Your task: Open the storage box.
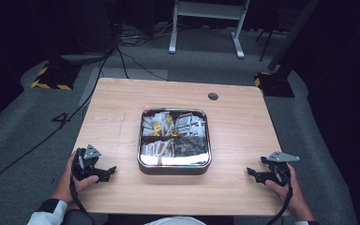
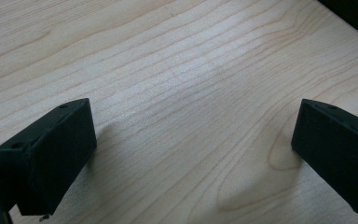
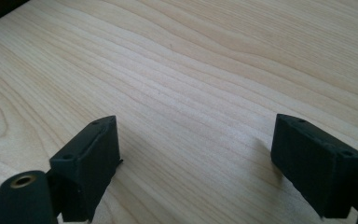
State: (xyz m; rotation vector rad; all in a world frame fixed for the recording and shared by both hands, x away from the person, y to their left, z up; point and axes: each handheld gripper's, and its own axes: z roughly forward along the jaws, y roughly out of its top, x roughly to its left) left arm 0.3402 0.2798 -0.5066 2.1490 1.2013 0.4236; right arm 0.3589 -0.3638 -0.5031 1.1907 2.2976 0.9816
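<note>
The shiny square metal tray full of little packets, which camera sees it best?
The high view: the shiny square metal tray sits whole at the middle of the light wooden table, its packets visible. The two gripper views look at bare wood between open black jaws, with none of the tray.

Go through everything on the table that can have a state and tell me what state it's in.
Left gripper: open, nothing between its jaws, resting on the table.
Right gripper: open, nothing between its jaws, resting on the table.
Metal tray: uncovered, full of small packets.
</note>
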